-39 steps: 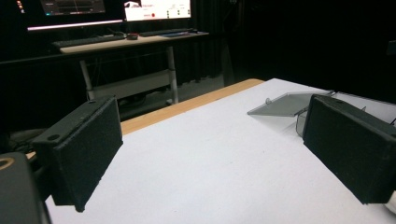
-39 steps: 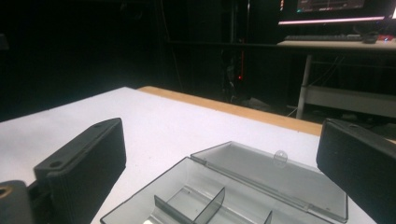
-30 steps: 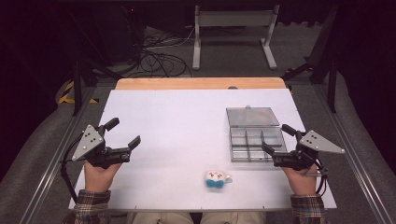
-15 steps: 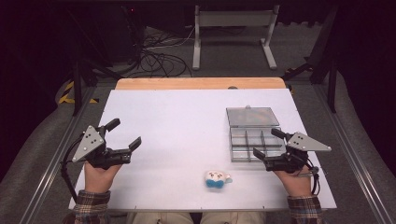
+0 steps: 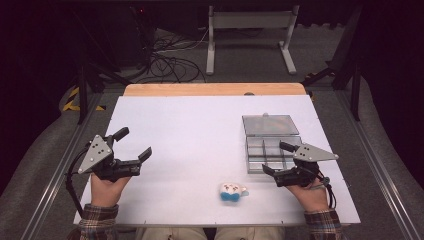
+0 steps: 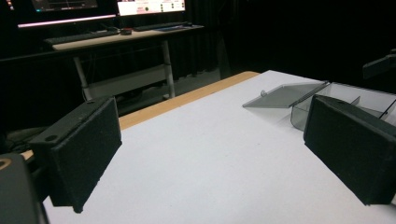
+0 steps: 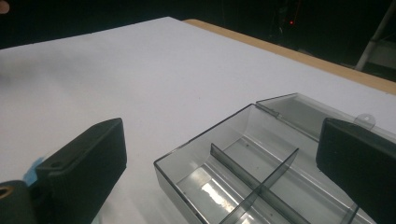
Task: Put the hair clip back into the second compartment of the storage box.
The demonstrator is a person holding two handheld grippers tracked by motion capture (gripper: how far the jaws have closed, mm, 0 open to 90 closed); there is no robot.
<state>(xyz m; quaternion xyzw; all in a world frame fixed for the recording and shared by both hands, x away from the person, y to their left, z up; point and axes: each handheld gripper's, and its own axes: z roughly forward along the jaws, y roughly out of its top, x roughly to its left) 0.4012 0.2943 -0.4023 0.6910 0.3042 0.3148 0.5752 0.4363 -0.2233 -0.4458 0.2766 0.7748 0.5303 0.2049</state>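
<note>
A clear grey compartment box (image 5: 260, 149) lies open at the table's right, its lid (image 5: 270, 125) folded flat behind it. A small white and blue plush toy (image 5: 231, 191) sits near the front edge. My right gripper (image 5: 274, 158) is open over the box's front part, with the dividers (image 7: 254, 179) below and between its jaws. A sliver of blue (image 7: 35, 166) peeks past its left jaw. My left gripper (image 5: 134, 142) is open over bare table at the left and holds nothing. In the left gripper view it (image 6: 210, 154) faces the box (image 6: 341, 95) from afar.
The white tabletop (image 5: 200, 135) has a wooden strip (image 5: 215, 89) along its far edge. Metal rails (image 5: 55, 175) run down both sides. Beyond the table stand a desk frame (image 5: 250, 30) and floor cables (image 5: 170, 55).
My right gripper has shifted left and slightly nearer, coming over the box's front part. My left gripper has barely moved.
</note>
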